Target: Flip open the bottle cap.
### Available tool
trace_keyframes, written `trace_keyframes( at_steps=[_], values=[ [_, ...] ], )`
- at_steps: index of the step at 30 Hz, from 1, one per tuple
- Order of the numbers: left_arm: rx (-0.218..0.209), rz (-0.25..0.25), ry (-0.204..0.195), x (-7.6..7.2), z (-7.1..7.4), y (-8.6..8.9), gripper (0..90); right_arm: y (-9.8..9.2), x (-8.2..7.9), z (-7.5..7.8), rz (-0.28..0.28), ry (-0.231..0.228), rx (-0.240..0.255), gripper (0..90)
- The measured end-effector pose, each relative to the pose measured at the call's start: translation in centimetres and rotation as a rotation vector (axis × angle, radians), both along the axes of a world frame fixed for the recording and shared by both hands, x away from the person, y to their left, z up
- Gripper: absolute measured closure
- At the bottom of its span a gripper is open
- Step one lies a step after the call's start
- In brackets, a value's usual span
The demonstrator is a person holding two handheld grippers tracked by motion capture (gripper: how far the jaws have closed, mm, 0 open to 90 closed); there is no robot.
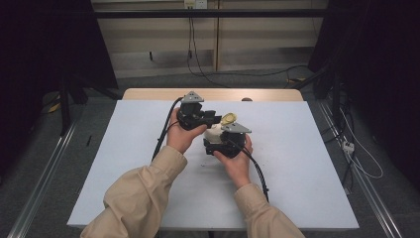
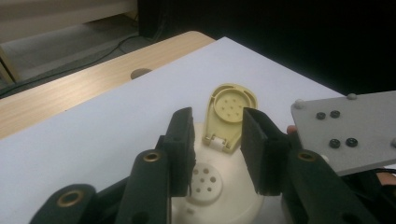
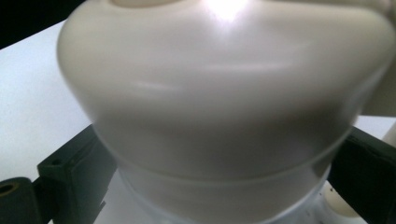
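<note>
A cream-white shaker jar (image 1: 213, 132) is held above the white tabletop (image 1: 297, 163). My right gripper (image 1: 224, 143) is shut on its body, one jaw on each side of the jar (image 3: 224, 107). The jar's domed cap (image 2: 205, 182) has several small holes, and its yellow flip lid (image 2: 231, 109) stands tilted back, open. My left gripper (image 2: 217, 149) is open at the jar's top, its pads apart on either side of the lid's hinge and not pressing on it. In the high view the left gripper (image 1: 217, 118) reaches in from the left toward the lid (image 1: 228, 119).
The right gripper's grey plate (image 2: 345, 130) sits close at the right in the left gripper view. A wooden table edge (image 1: 213, 94) with a round hole (image 1: 246, 99) borders the far side. Cables and metal rails lie on the floor around the table.
</note>
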State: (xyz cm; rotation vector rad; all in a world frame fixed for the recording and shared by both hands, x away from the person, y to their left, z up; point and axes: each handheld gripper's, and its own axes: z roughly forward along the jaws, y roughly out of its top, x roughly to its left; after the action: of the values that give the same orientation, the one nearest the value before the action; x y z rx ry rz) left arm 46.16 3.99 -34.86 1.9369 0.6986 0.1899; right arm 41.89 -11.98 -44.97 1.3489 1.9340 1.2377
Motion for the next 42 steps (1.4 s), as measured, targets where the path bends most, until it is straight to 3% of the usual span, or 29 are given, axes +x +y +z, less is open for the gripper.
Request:
trace_keyframes(
  at_steps=[8, 14, 21, 30, 42],
  values=[
    [-0.025, 0.025, 0.023, -0.2, -0.4, 1.3, 40.1, -0.2, -0.2, 0.0, 0.031, 0.017, -0.023, 1.9],
    [-0.026, 0.027, 0.033, -0.4, -0.8, 2.0, 28.4, -0.7, -0.8, -0.2, 0.035, 0.018, -0.005, 2.5],
    [-0.017, 0.006, 0.025, -0.6, -1.0, 2.7, 20.4, -1.3, -1.0, -0.1, 0.063, 0.015, -0.032, 2.6],
    [-0.023, 0.005, 0.028, -1.6, -1.5, 4.5, 11.9, -2.7, -2.9, 0.7, 0.090, -0.014, 0.025, 3.5],
    [-0.016, 0.021, 0.021, -3.3, -2.3, 7.5, 8.5, -5.0, -5.8, 1.2, 0.152, -0.034, 0.041, 3.7]
  ],
)
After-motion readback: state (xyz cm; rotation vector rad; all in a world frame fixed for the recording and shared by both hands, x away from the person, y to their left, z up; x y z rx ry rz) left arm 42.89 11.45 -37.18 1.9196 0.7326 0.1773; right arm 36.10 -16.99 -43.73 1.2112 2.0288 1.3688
